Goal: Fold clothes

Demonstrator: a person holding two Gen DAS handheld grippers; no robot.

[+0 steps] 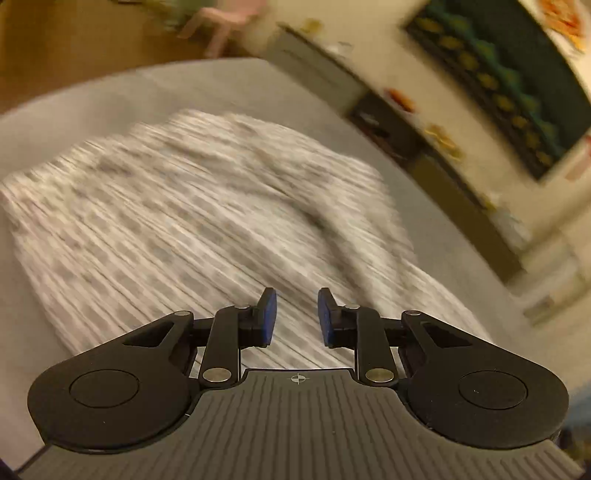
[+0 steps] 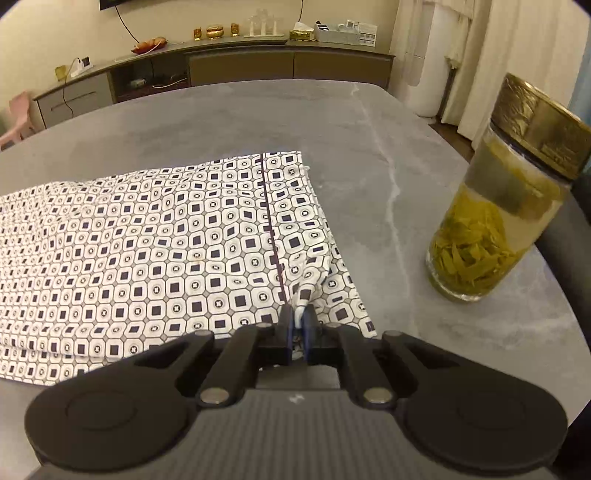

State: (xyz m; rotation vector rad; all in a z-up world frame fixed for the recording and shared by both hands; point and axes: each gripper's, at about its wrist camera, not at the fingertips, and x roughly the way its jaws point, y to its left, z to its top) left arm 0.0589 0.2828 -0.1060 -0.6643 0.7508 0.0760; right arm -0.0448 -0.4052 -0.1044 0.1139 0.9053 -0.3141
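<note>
A white garment (image 2: 166,240) printed with dark squares and rings lies folded flat on the grey stone table (image 2: 369,129). My right gripper (image 2: 297,314) is shut on a pinched-up bit of its near right edge, beside a dark seam line. In the left wrist view the same garment (image 1: 184,206) is smeared by motion blur on the table (image 1: 110,96). My left gripper (image 1: 296,295) hovers over its near part with a clear gap between the blue pads (image 1: 267,314) and nothing between them.
A glass jar (image 2: 491,221) of yellow-green leaves with a gold lid stands on the table to the right of the garment. A long sideboard (image 2: 240,62) with small items runs along the far wall. A pink chair (image 1: 221,22) stands beyond the table.
</note>
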